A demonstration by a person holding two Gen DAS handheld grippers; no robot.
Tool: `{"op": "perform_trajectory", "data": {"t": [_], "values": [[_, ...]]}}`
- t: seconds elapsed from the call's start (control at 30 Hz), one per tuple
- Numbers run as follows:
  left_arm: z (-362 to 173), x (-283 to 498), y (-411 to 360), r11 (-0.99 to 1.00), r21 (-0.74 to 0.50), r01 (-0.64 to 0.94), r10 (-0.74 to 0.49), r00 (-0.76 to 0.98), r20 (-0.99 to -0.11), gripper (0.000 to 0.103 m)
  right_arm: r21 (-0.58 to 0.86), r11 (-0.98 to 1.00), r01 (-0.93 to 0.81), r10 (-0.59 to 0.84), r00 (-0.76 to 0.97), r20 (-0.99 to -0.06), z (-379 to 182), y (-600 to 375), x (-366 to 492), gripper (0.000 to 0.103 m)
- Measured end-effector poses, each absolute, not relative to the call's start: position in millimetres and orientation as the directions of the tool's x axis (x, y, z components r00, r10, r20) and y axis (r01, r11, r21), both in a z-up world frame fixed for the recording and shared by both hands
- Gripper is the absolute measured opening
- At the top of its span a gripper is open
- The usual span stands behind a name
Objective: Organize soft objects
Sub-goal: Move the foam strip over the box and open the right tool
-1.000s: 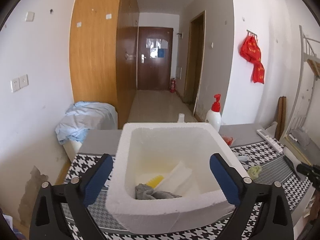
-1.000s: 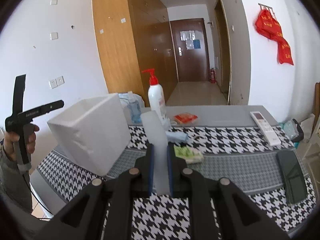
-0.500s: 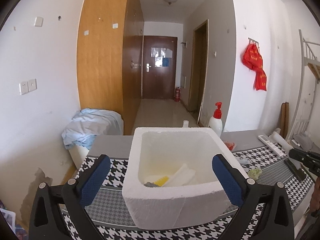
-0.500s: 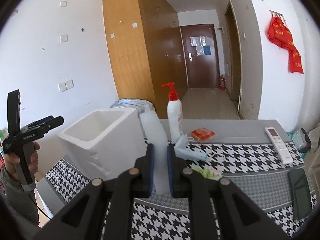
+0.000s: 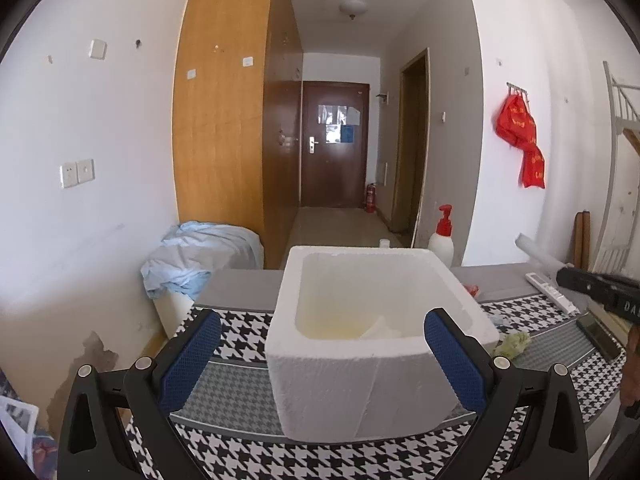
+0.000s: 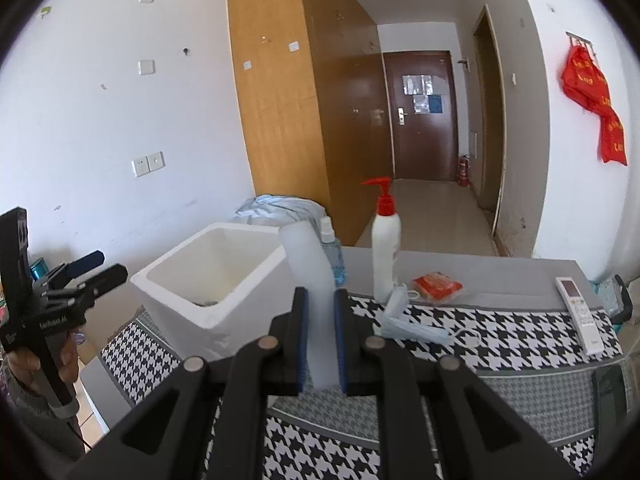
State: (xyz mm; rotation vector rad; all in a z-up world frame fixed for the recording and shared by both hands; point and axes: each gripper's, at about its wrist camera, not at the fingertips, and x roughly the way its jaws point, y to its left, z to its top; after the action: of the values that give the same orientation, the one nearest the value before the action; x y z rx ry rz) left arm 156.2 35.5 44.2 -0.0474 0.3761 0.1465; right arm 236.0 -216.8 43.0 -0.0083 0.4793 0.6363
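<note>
Right claw (image 6: 320, 344) clenched on pale foam strip (image 6: 314, 280), held above counter (image 6: 500, 400) just right of foam box (image 6: 212, 280). Left claw (image 5: 320, 360) wide, released, nothing in it, facing box. Some soft items already in box; strip not yet in; green wad (image 5: 514, 342), masks (image 6: 412, 328), red pack (image 6: 438, 286) left on counter. Writing on left claw body too blurred to read

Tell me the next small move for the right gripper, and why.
Probably carry it left until it is over the foam box. The right gripper is shut on the white foam strip, the box's open top lies to its left, and the left gripper stands open, holding nothing.
</note>
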Motion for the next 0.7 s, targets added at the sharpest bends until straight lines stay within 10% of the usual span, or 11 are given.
{"op": "perform_trajectory", "data": {"t": [0.7], "values": [[14.7, 134.0, 36.2, 0.985, -0.011, -0.17, 0.154, 0.917, -0.369, 0.102, 0.068, 0.757, -0.65, 0.602, 0.651, -0.463, 53.3, -143.8, 234.9, 0.015]]}}
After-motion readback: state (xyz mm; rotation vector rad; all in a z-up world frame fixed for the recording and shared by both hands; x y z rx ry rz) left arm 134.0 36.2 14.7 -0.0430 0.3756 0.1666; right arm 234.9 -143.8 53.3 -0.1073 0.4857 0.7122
